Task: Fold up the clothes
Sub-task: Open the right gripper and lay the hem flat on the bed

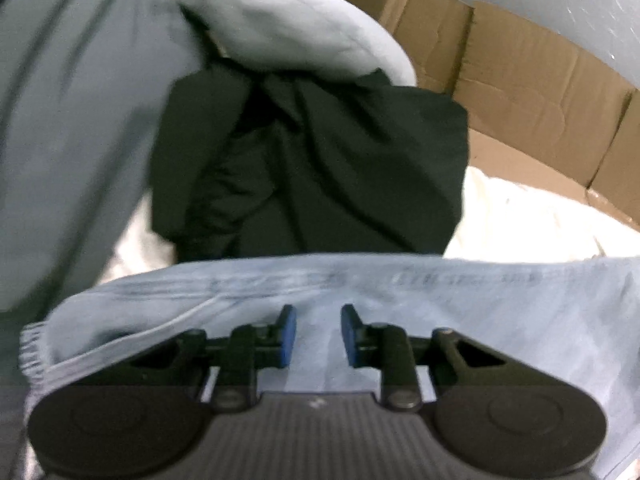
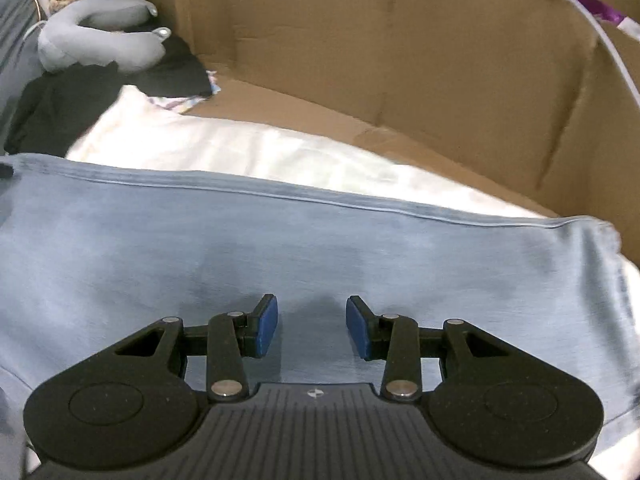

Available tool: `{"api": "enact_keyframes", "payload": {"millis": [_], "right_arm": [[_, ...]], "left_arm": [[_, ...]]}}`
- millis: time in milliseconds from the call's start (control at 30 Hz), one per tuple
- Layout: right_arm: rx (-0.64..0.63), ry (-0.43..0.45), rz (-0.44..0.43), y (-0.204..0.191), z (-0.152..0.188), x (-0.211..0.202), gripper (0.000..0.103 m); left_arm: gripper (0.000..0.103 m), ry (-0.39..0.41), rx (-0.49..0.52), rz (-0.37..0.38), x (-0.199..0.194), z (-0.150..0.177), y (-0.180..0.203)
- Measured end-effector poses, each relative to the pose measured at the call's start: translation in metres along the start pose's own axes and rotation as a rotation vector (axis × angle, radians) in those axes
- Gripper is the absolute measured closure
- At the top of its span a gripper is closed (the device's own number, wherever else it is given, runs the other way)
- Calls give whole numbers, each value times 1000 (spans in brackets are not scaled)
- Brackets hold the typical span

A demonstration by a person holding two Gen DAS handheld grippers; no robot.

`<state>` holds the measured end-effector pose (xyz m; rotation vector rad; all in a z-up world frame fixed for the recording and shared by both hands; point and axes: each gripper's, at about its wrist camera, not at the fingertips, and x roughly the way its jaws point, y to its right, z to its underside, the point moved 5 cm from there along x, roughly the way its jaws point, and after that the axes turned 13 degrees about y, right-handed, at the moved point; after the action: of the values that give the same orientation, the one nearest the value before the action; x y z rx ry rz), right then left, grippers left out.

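Light blue garment (image 2: 280, 248) is lying spread flat over a white sheet (image 2: 224, 148), inside a ring of cardboard walls (image 2: 400, 60). Its long seamed edge is running straight across the right wrist view, so it looks smoothed out or partway folded; which fold it has reached cannot be told. A dark garment (image 1: 312, 168) is sitting crumpled beyond it, not yet folded by the look of it, so more work is probably waiting.

Left gripper (image 1: 319, 336) is hovering over the blue cloth near an elastic waistband (image 1: 34, 348), blue pads a little apart, nothing pinched between them. Right gripper (image 2: 312, 328) is hanging over the middle of the same cloth, pads standing wider apart, released and empty.

Left wrist view alone is showing the waistband end and the dark heap close up, under a pale grey cushion (image 1: 288, 24). Right wrist view alone is giving the garment's far corner, a grey neck pillow (image 2: 100, 48), and a white cable (image 2: 608, 48) draped over the cardboard.
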<state>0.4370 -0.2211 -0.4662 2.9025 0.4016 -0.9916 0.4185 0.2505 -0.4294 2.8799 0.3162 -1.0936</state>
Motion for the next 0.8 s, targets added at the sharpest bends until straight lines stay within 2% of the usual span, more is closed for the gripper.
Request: {"api": "enact_keyframes", "payload": {"millis": [100,167,233,300,433,800], "right_arm": [[1,-2,-15,-19,-1,8,58],[0,-10,-28,-30,-1,8,58],[-5,-15,-31,-42,1,14,57],[4,-21,-23,-51,1,21,57],[-12,-17,0,-59,-5,35,57],[-18,6,31,-57,-32,82,49]], "left_arm": [[75,-1,0,-16,-11,19,-15],[71,-6,-5,-34,-3,29,-17],[52,-11,8,-61,-2,41,-25],[46,-3,9,-79,4,45,-31],[46,34,-11,-100,23,38,-36],[44,29,-43,-82,49,21,-47]]}}
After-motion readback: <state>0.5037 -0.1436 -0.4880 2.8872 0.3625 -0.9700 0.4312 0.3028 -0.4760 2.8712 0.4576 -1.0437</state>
